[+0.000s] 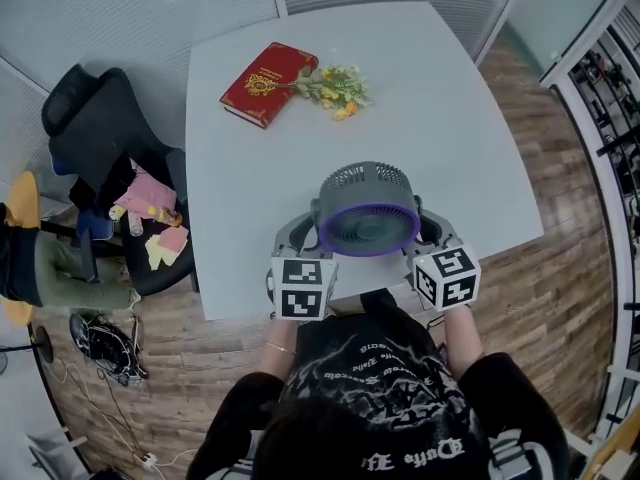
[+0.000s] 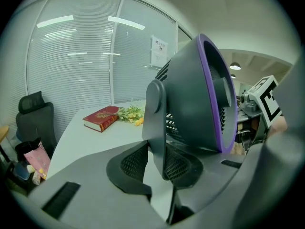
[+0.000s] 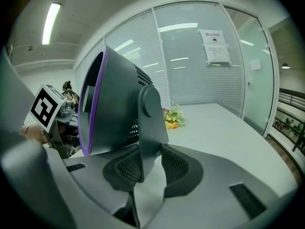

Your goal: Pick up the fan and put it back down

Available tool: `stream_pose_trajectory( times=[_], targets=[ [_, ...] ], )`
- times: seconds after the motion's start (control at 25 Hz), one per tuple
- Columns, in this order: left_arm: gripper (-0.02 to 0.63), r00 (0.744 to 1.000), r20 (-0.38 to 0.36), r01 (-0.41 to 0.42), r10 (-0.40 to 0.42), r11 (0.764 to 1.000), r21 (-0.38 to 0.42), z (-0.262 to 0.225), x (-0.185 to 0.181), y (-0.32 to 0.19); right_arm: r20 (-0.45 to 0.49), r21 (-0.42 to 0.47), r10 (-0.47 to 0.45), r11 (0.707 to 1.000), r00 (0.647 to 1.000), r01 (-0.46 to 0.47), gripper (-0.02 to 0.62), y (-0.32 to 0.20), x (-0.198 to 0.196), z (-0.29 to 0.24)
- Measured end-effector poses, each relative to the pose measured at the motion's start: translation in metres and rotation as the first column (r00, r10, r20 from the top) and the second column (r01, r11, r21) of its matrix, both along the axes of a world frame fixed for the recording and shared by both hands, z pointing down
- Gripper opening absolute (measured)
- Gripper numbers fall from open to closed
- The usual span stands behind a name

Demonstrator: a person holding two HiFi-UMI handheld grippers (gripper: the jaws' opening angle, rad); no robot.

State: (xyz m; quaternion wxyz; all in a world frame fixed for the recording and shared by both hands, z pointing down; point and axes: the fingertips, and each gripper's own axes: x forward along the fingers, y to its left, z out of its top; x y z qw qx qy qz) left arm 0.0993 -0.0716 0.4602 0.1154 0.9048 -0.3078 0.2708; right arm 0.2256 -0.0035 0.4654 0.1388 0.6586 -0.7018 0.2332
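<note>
- Far off to the left of both pairs of fingers, beside the desk [image 1: 450,118], stands a black office chair [image 1: 95,118]. It plays no part here.
- Well ahead of the fingers, at the far side of the desk, lie a red book [image 1: 268,83] and a bunch of flowers [image 1: 335,88] touching its corner. Both are clear of the work.
- The left gripper [image 1: 293,240] has its fingers [image 2: 131,163] drawn in narrow and clamped on the fan's left side arm [image 2: 156,123]. The upright arm sits right between the mesh pads.
- The fan [image 1: 367,211] hangs between the two grippers over the near edge of the desk. Its purple-ringed face is turned back towards the person. I cannot tell whether its foot touches the desk.
- Its pivot line runs straight across from one pair of fingers to the other, so neither hand is nearer. I'd say any lift or set-down has to be made by both hands level and together, or the fan will tip.
- The right gripper [image 1: 437,236] mirrors the left, with its fingers [image 3: 178,163] narrow and pressed on the right side arm [image 3: 150,123]. The fan's body is just to their left.
</note>
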Motion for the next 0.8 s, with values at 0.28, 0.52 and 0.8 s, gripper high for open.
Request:
stream_pose_trajectory(
  times=[0.28,0.52,0.8],
  targets=[
    [0.084,1.0,-0.005,-0.01,0.01,1.0,-0.005,0.004,0.043,-0.012,0.011,0.0,0.02,1.0,1.0,-0.02,0.101,-0.012,0.043,0.006],
    [0.084,0.999,0.035,-0.005,0.005,1.0,0.005,0.016,0.079,-0.03,0.004,-0.019,0.007,1.0,1.0,-0.007,0.101,-0.032,0.08,0.016],
    [0.084,0.999,0.034,-0.008,0.009,1.0,-0.025,0.028,0.121,-0.048,0.043,-0.038,0.018,0.999,0.999,-0.016,0.098,-0.05,0.122,0.031]
  ],
)
